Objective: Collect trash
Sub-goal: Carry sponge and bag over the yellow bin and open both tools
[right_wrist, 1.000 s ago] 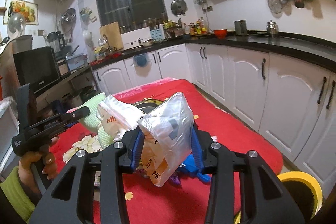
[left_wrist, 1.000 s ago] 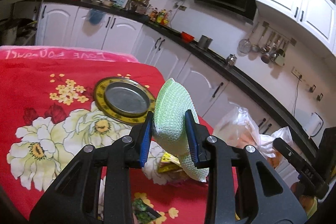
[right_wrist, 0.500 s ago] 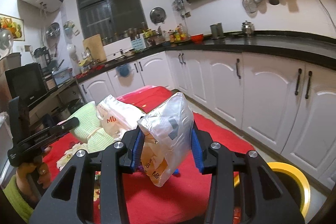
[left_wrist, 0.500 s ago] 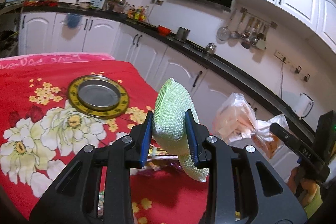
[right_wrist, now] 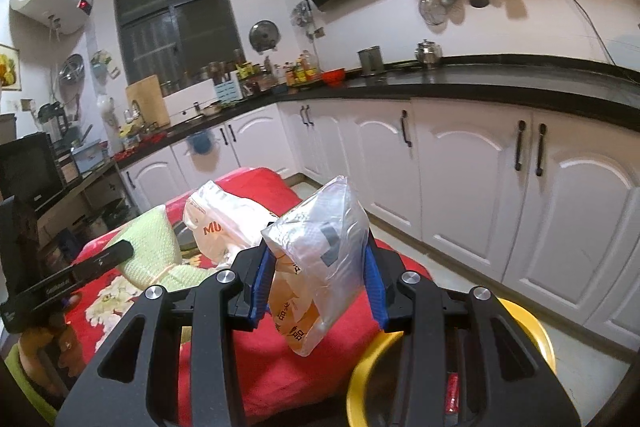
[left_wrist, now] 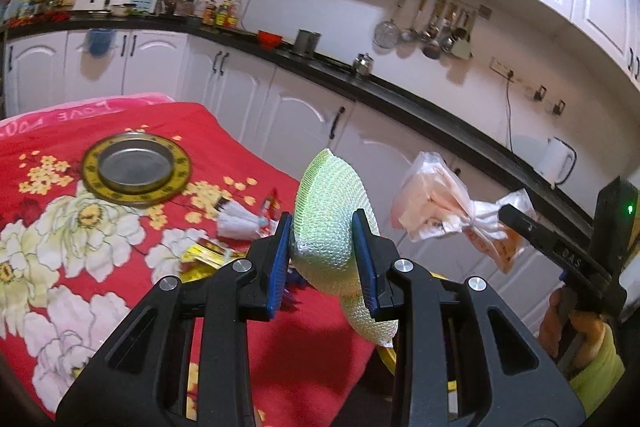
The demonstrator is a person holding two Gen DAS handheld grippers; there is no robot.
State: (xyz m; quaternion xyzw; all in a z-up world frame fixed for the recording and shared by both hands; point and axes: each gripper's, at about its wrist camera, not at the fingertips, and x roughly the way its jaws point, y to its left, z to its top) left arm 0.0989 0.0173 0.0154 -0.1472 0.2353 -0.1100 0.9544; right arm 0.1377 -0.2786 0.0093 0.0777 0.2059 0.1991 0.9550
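My left gripper point(left_wrist: 322, 259) is shut on a pale green foam net sleeve point(left_wrist: 332, 227), held above the table's right edge. My right gripper point(right_wrist: 318, 279) is shut on a crumpled clear plastic bag point(right_wrist: 320, 263) with orange print, held over the table edge above a yellow bin point(right_wrist: 536, 331). The bag also shows in the left wrist view point(left_wrist: 432, 207), and the green sleeve in the right wrist view point(right_wrist: 154, 247). Small wrappers point(left_wrist: 236, 223) lie on the red flowered tablecloth point(left_wrist: 80, 227).
A round metal dish with a yellow rim point(left_wrist: 136, 169) sits on the table. White kitchen cabinets point(right_wrist: 460, 187) under a black counter point(right_wrist: 480, 83) run along the wall beyond the table. The yellow bin's rim peeks below the table edge point(left_wrist: 386, 357).
Both grippers have moved toward the table's edge with their loads; the yellow bin now shows larger under the right gripper. More wrappers on the cloth have come into the left view.
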